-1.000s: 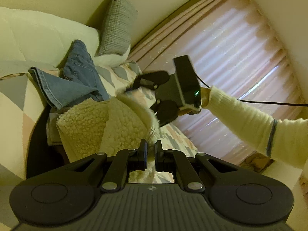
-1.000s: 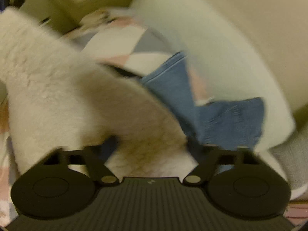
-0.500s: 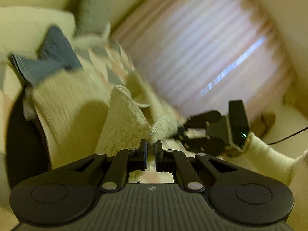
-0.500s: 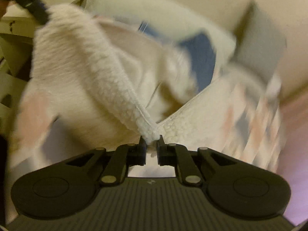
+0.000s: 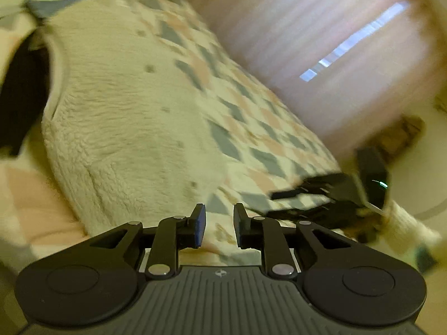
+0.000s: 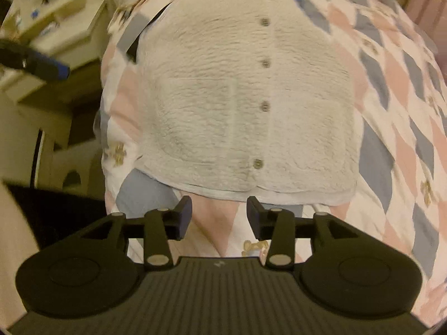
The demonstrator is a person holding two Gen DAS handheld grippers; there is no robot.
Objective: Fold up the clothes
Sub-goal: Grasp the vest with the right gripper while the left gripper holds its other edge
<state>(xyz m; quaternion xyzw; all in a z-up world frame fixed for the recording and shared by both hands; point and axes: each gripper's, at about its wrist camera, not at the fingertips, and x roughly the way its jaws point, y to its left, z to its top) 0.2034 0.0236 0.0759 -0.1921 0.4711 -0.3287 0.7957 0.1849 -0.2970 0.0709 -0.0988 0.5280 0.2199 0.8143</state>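
Our left gripper [image 5: 219, 224] and right gripper [image 6: 219, 217] have just opened their jaws with nothing between them, and beyond them the cream fleece cardigan [image 6: 245, 97] lies flat, buttons up, on the diamond-patterned bedspread [image 6: 396, 89].

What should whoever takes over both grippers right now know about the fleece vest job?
Left gripper: jaws have just opened, nothing between them.
Right gripper: jaws have just opened, empty, just short of the hem.
Cream buttoned fleece vest: spread flat, button side up, on the pink-and-grey diamond-patterned bedspread.
Blue denim jeans: beyond the vest, near the pillows.
Done: vest laid out.
Left: fold the vest; the jeans look unfolded.
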